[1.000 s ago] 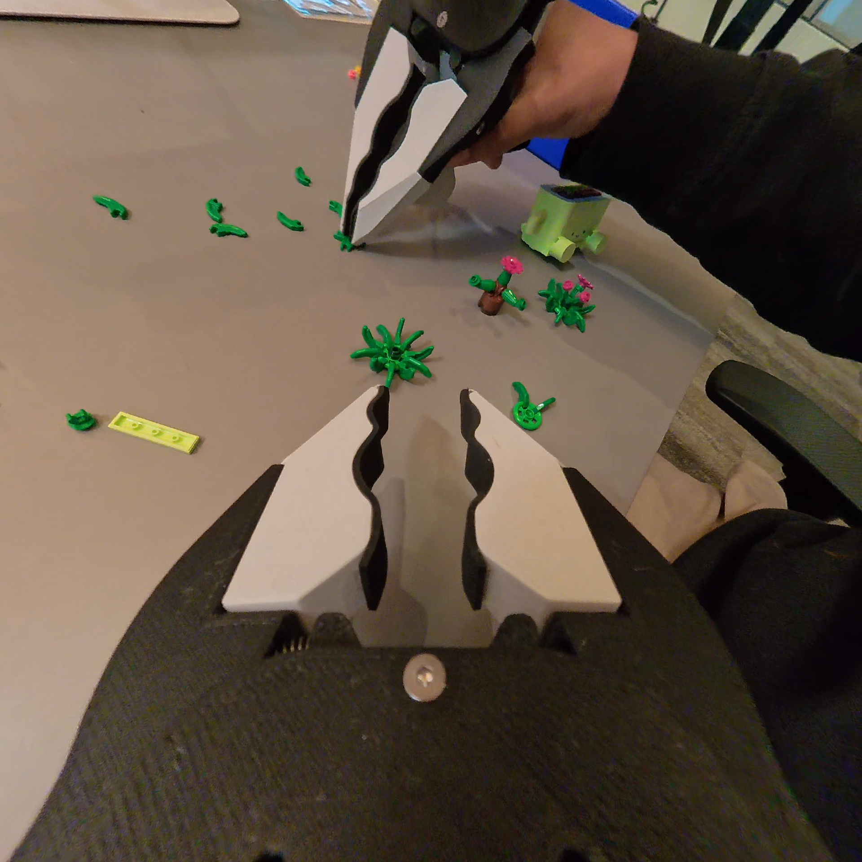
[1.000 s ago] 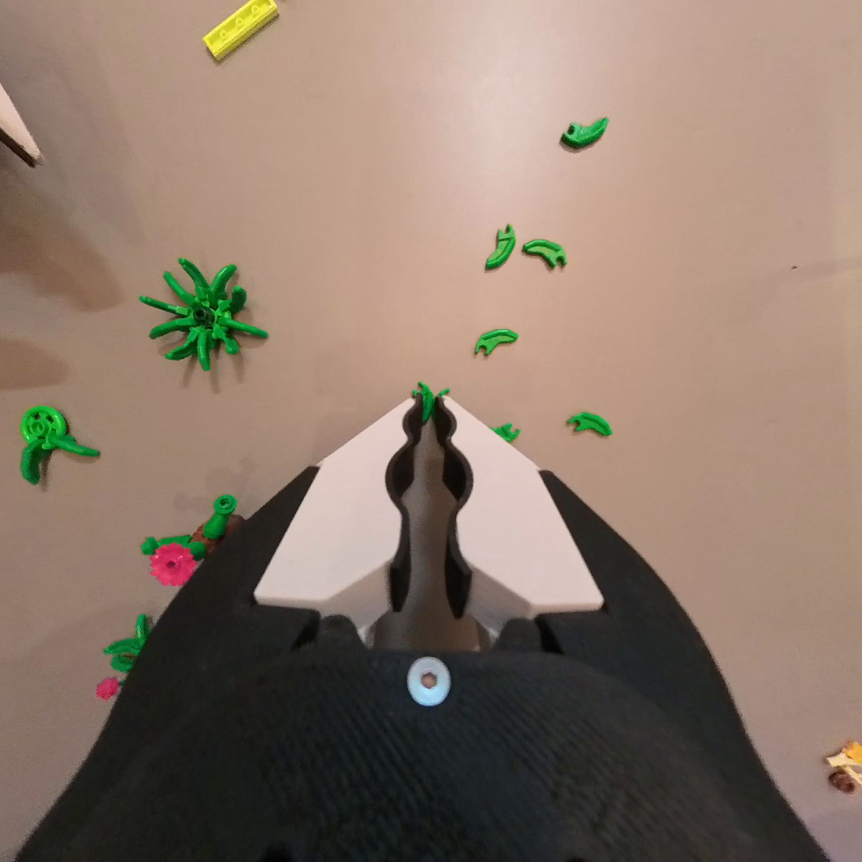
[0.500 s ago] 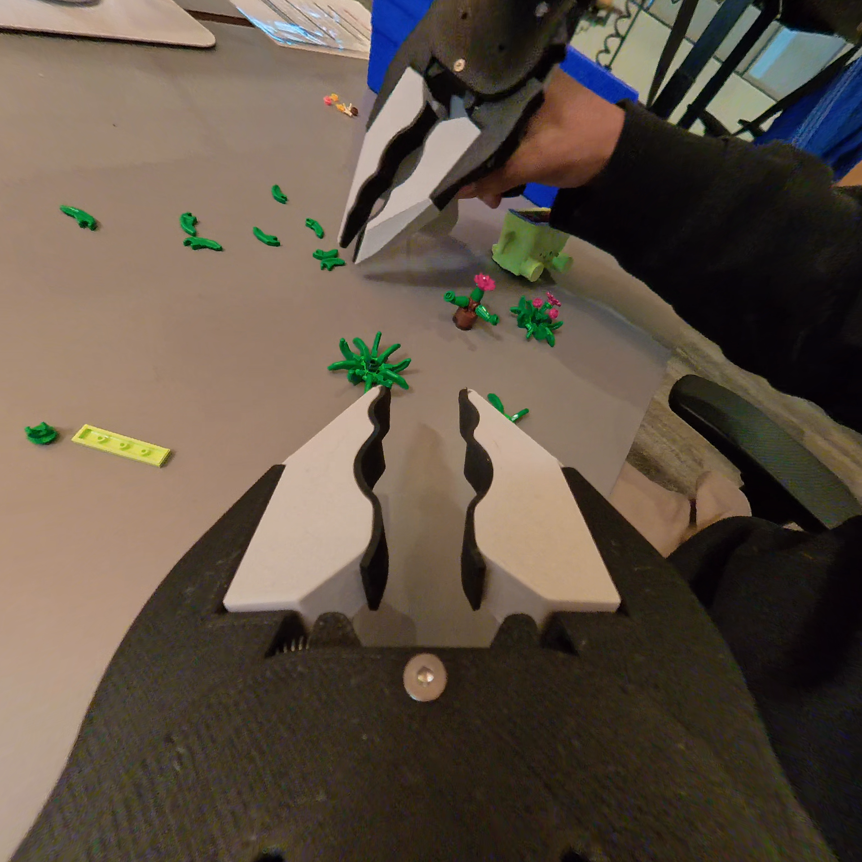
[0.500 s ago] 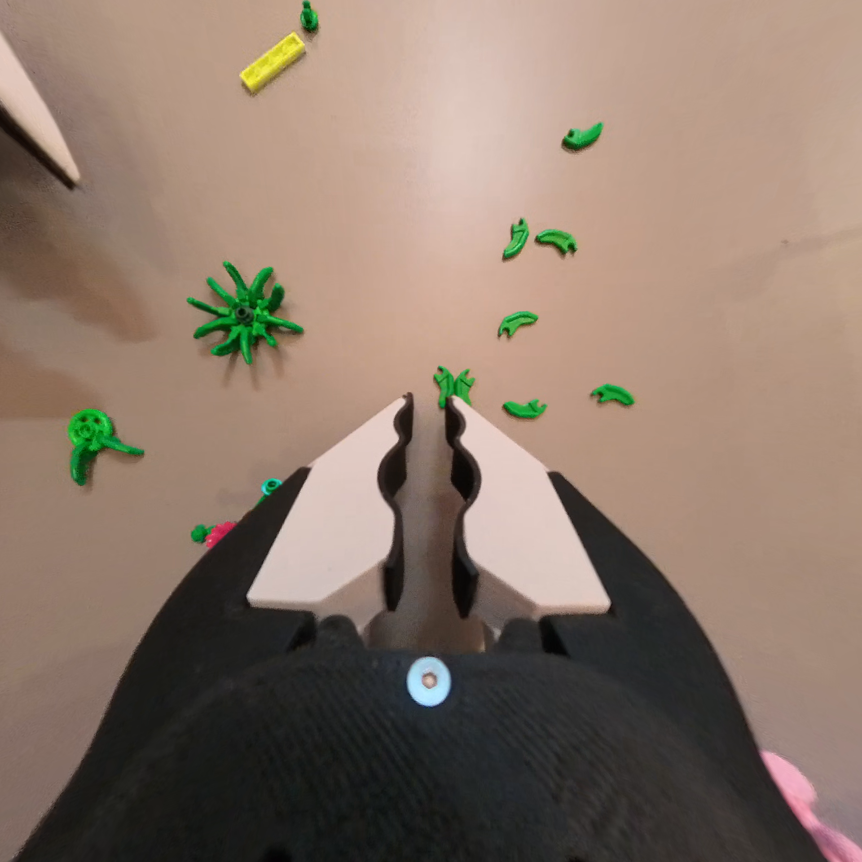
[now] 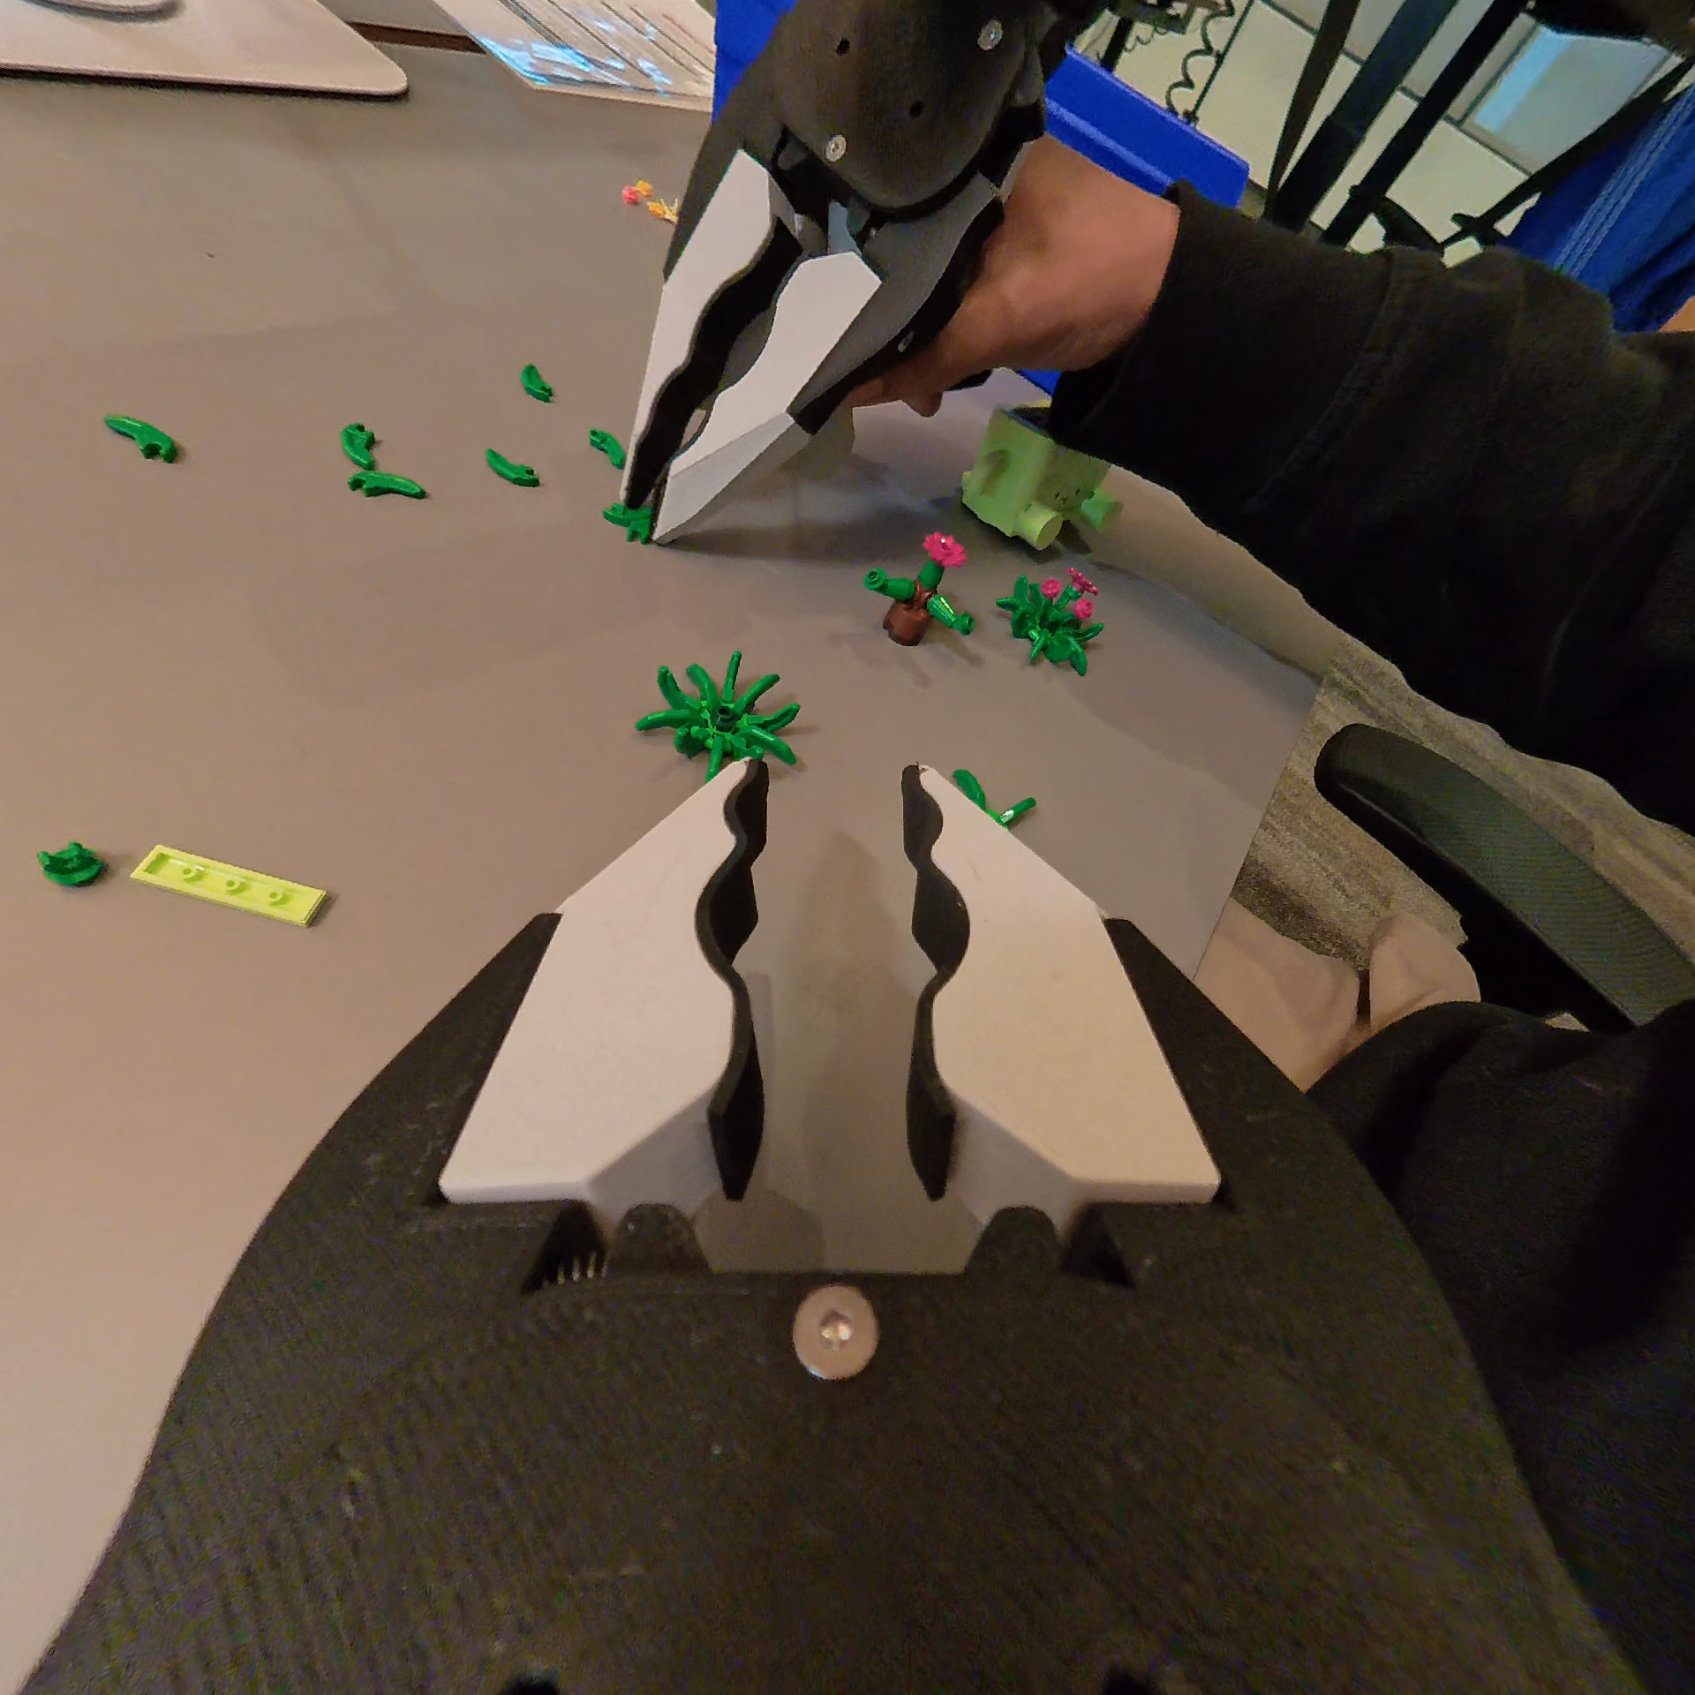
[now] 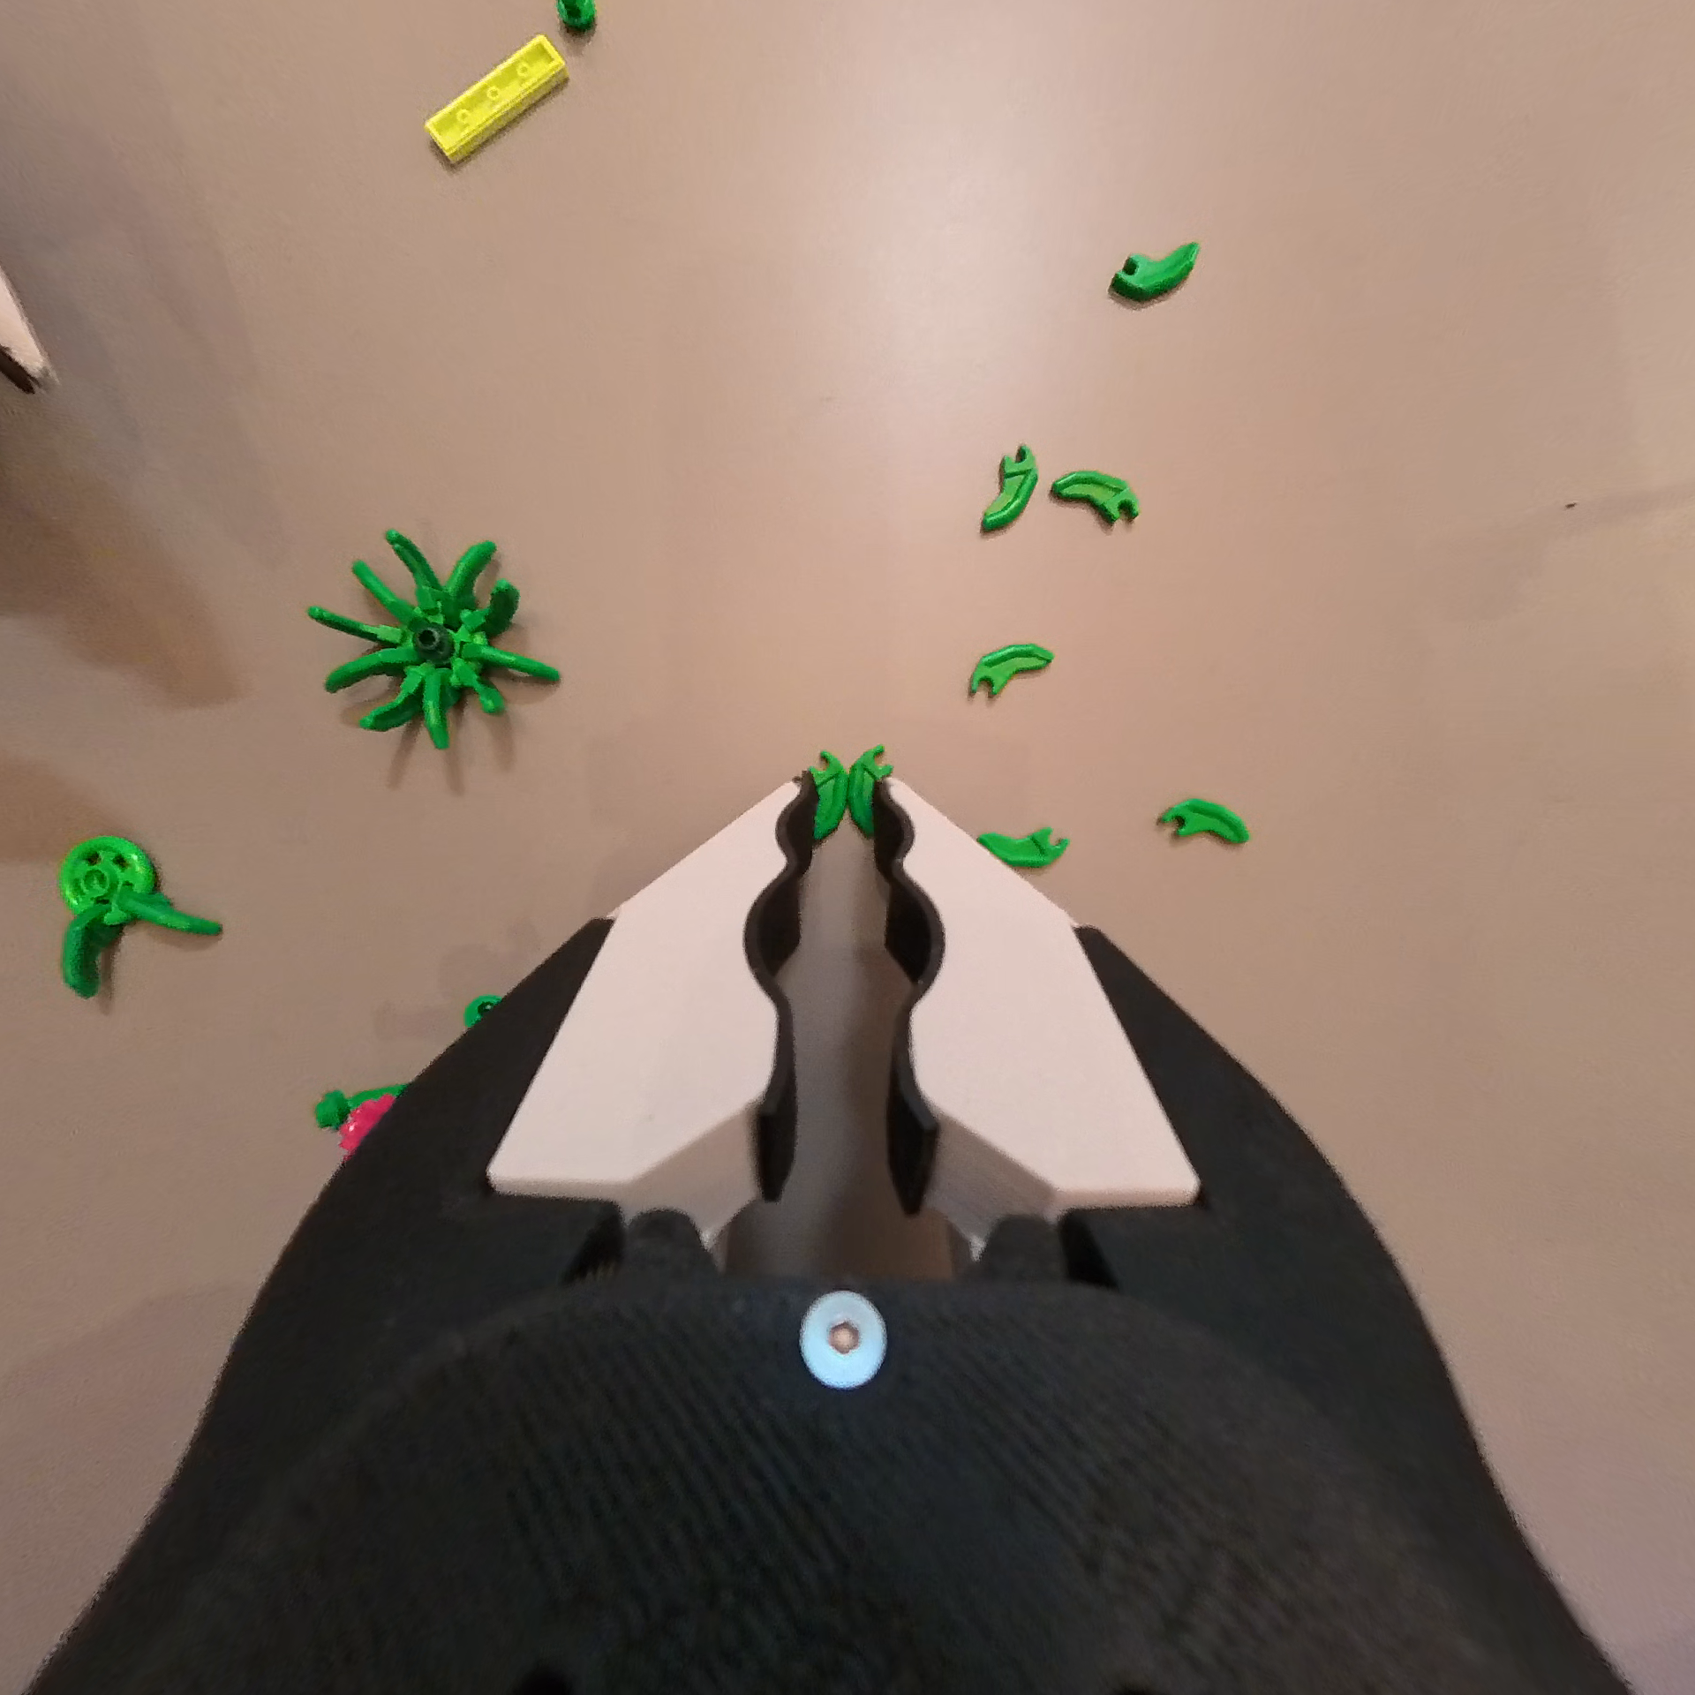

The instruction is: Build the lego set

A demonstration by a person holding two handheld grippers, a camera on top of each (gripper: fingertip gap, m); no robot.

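The left claw [image 5: 835, 780] hangs wide open and empty above the table [image 5: 321, 642], while the right claw [image 6: 842, 796], narrowed around a small green leaf cluster [image 6: 848, 791] lying there, could flick it away if squeezed off-centre.

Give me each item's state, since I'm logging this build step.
Left gripper: open, empty, above the table.
Right gripper: tips at the table, closing around the leaf pair; grip unclear.
Spiky plant: assembled, flat on the table.
Flower stem: assembled, upright.
Yellow plate: loose, flat.
Single leaves: loose, scattered.
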